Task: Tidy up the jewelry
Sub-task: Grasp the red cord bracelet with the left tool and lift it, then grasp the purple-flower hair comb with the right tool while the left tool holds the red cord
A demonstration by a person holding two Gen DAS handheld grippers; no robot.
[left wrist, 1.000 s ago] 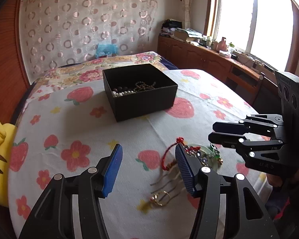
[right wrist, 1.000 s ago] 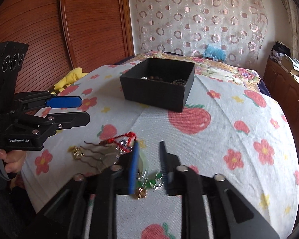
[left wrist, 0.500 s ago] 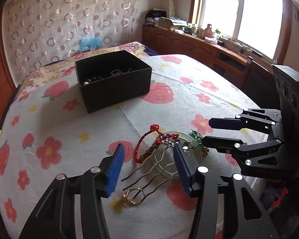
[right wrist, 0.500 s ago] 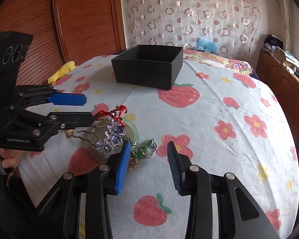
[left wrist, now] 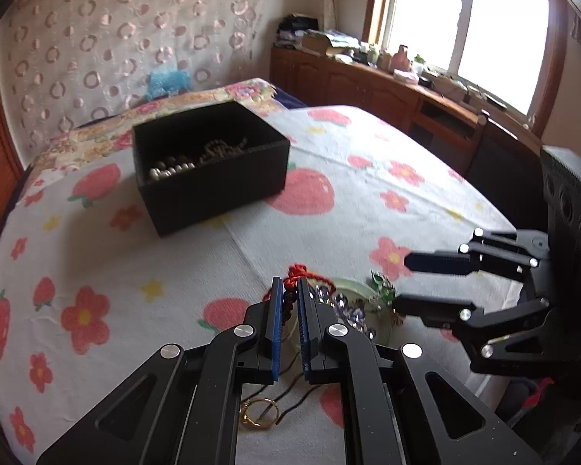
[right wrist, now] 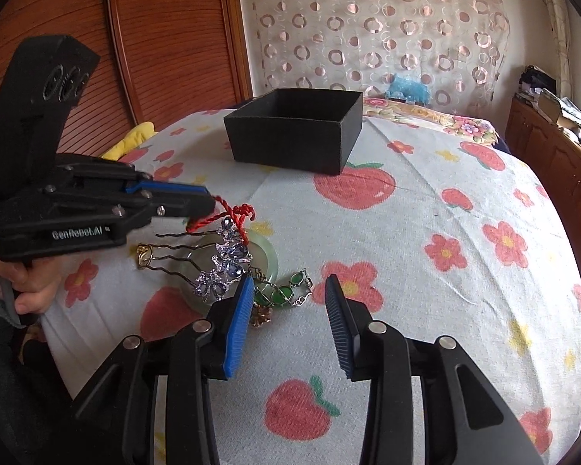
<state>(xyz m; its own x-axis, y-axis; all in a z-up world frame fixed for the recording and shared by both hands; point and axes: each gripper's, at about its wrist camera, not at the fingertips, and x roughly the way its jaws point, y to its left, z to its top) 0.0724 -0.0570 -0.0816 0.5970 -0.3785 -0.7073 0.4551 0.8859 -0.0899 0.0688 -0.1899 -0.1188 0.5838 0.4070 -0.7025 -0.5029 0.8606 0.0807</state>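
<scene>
Left gripper [left wrist: 289, 302] pinches the red cord bracelet [right wrist: 228, 215] at the near jewelry pile, likely to carry it to the black box [right wrist: 296, 135] farther back on the table [right wrist: 445, 263]; right gripper [right wrist: 286, 302] hovers spread beside the green bracelet [right wrist: 286, 292].

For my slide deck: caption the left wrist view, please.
Left gripper shut on red cord bracelet; right gripper open beside it; black box behind.

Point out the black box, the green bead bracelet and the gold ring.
black box [right wrist: 290, 143]: right wrist view, front wall.
green bead bracelet [right wrist: 284, 295]: right wrist view, a middle bead.
gold ring [left wrist: 260, 411]: left wrist view, its band.
</scene>
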